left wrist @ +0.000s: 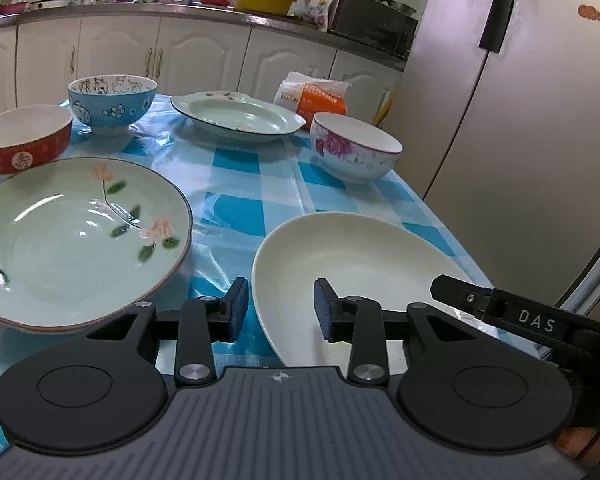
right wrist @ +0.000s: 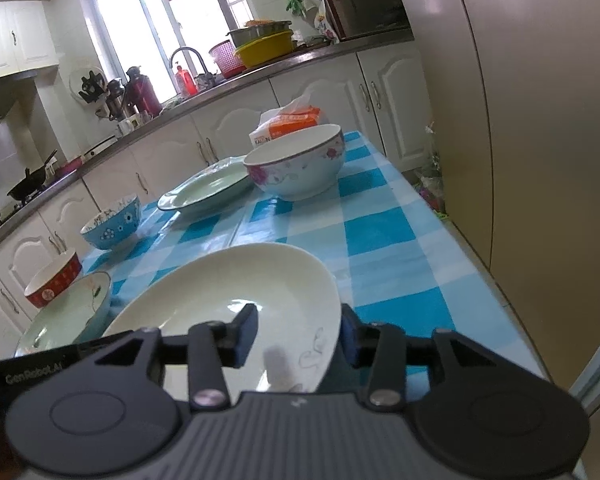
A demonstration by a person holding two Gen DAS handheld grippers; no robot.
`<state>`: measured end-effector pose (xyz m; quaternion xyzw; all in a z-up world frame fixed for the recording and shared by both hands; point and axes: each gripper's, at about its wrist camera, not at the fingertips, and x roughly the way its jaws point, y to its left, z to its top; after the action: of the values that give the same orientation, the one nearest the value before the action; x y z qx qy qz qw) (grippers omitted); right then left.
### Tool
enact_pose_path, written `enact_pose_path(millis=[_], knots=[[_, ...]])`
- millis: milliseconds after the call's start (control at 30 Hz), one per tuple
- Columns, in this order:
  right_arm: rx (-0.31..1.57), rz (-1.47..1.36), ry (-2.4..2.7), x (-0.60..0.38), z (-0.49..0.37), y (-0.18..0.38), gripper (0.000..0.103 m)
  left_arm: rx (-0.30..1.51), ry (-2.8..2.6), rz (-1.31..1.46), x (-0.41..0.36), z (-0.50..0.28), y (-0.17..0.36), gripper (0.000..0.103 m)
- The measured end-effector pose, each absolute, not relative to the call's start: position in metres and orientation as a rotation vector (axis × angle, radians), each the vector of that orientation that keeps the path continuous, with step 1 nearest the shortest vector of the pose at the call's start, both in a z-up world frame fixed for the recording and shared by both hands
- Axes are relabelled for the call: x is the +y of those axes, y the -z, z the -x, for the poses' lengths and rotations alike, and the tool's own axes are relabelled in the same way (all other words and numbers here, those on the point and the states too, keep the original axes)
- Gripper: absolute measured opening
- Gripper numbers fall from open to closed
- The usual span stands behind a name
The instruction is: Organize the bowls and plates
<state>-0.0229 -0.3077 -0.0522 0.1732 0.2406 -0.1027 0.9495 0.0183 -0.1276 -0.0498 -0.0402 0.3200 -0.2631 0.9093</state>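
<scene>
Both sets of jaws stand apart around the white plate's (left wrist: 360,264) rim without pressing it: the left gripper (left wrist: 281,307) at lower centre of its view, the right gripper (right wrist: 298,334) at lower centre of its own. Closing unevenly could tip or slide the plate across the slick checked tablecloth (left wrist: 252,184) toward the flowered plate (left wrist: 76,236) at left. Counted: three plates, three bowls, with the pale green plate (left wrist: 236,117) farthest back.

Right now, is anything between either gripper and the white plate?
Nothing visible. The white plate lies right at both: the left gripper straddles its near-left rim, the right gripper its right rim, both open.
</scene>
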Motion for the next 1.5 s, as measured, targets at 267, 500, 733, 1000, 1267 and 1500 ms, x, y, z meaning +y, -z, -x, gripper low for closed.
enact_pose_path(millis=[267, 500, 733, 1000, 1267, 1500], knots=[[0.438, -0.371, 0.236, -0.301, 0.042, 0.029, 0.071, 0.624, 0.545, 0.149, -0.082, 0.013, 0.020, 0.056], [0.420, -0.376, 0.229, -0.274, 0.065, 0.006, 0.085, 0.593, 0.486, 0.142, -0.013, 0.051, -0.005, 0.060], [0.431, -0.329, 0.212, -0.232, 0.087, -0.009, 0.099, 0.545, 0.470, 0.176, 0.048, 0.081, -0.028, 0.062], [0.402, -0.271, 0.186, -0.209, 0.088, -0.023, 0.102, 0.522, 0.458, 0.235, 0.063, 0.049, -0.033, 0.066], [0.441, -0.225, 0.132, -0.229, -0.001, -0.028, 0.102, 0.495, 0.410, 0.217, 0.061, -0.036, -0.046, 0.072], [0.473, -0.284, 0.115, -0.249, -0.056, -0.031, 0.102, 0.514, 0.339, 0.257, 0.062, -0.087, -0.069, 0.073]])
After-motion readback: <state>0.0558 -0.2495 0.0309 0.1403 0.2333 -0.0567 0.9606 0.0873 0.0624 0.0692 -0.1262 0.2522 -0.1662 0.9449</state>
